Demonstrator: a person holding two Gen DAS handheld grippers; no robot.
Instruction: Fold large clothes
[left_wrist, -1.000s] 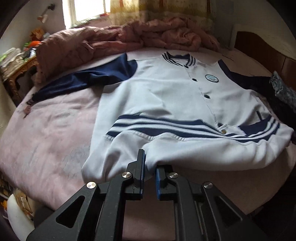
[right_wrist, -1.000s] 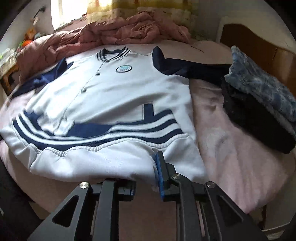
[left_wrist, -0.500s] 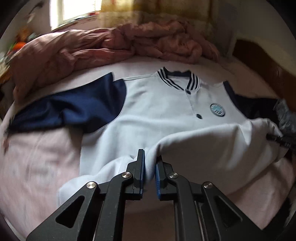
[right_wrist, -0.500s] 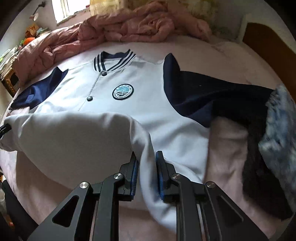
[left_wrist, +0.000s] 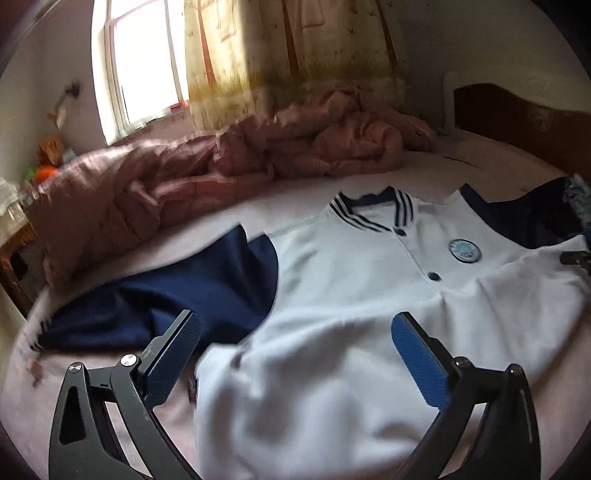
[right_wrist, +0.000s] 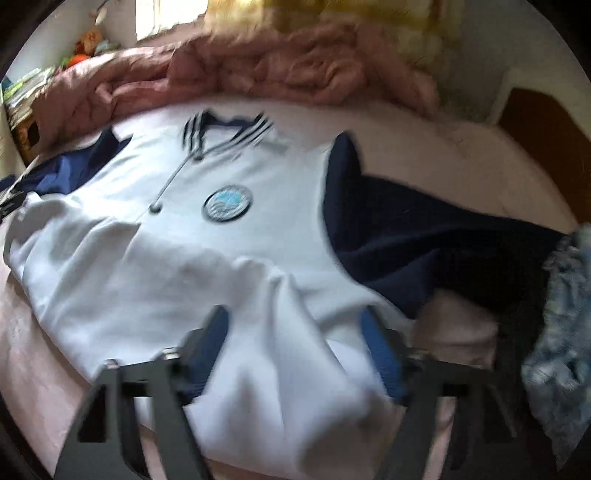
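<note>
A white jacket (left_wrist: 351, 280) with navy sleeves, a striped collar and a round chest badge lies face up on the pink bed (left_wrist: 258, 199). Its lower half is folded up over the chest. The left gripper (left_wrist: 295, 328) is opening, its blue pads wide apart over the folded hem's left corner, touching no cloth. In the right wrist view the same jacket (right_wrist: 177, 251) fills the middle. The right gripper (right_wrist: 293, 325) is opening too, with a ridge of white cloth lying loose between its pads. The right gripper's tip shows at the left wrist view's right edge.
A crumpled pink quilt (left_wrist: 229, 166) is heaped along the far side of the bed. A dark garment and a blue patterned one (right_wrist: 561, 332) lie at the right. A wooden headboard (left_wrist: 524, 125) stands behind, a window (left_wrist: 140, 66) and curtain at the back.
Both grippers carried the hem up over the chest, then opened and let go. The striped hem is now tucked under, and the fold lies on the jacket.
</note>
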